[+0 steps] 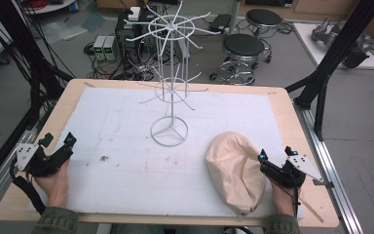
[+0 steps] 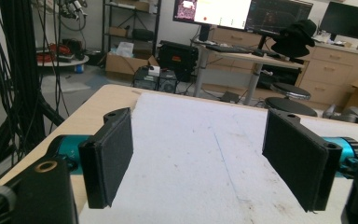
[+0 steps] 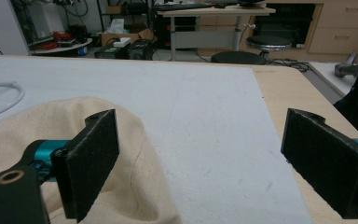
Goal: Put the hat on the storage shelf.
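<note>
No legible text, label, brand, number or sign appears in any view. The two lit computer monitors (image 2: 242, 13) on the desk behind the table display content too small and blurred to read. The cardboard boxes (image 2: 123, 63) on the floor carry no readable markings.
</note>
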Demonstrator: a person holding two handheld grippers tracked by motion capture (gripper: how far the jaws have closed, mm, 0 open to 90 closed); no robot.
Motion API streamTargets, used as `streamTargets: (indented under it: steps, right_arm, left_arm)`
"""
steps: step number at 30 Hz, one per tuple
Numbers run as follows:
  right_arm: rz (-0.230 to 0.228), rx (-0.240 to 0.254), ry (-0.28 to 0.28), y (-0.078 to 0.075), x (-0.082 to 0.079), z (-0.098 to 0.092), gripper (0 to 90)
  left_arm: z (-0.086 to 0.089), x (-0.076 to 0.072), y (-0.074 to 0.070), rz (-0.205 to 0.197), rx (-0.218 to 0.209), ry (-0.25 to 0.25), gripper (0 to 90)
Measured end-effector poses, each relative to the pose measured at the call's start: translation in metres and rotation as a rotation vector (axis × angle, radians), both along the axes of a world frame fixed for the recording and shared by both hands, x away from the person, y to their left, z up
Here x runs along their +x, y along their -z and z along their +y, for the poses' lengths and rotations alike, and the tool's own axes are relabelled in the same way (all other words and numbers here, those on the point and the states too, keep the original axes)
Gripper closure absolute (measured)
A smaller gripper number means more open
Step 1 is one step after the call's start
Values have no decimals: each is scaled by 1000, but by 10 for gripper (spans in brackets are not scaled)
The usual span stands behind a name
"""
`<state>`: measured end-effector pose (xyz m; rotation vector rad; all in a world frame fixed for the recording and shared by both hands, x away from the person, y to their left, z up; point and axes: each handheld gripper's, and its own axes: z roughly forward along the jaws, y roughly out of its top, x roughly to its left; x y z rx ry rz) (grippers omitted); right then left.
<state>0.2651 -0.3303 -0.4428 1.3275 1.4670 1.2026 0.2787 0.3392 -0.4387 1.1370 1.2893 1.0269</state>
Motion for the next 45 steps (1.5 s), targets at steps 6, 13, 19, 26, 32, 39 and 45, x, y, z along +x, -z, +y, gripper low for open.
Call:
streamTargets:
  steps: [6, 13, 19, 26, 32, 39, 45]
  right_arm:
    - [-13, -1, 6, -1, -1, 0, 105]
    - [-15, -2, 7, -2, 0, 1, 105]
    - [-22, -1, 12, -2, -1, 1, 105]
    - [-28, 12, 17, -4, -1, 1, 105]
    - [-32, 10, 18, -5, -1, 1, 105]
    - [-42, 17, 14, -9, -1, 1, 105]
    - [-22, 11, 5, -10, 3, 3, 105]
  left_arm:
    - [1, 0, 0, 2, -8, -3, 247]
    - [2, 0, 1, 2, -10, -5, 246]
    - [1, 0, 1, 5, -10, -1, 247]
    - [1, 0, 1, 5, -10, 1, 247]
    - [1, 0, 1, 4, -11, 2, 247]
    - [1, 1, 1, 5, -15, 8, 247]
    - [0, 1, 2, 11, -15, 16, 248]
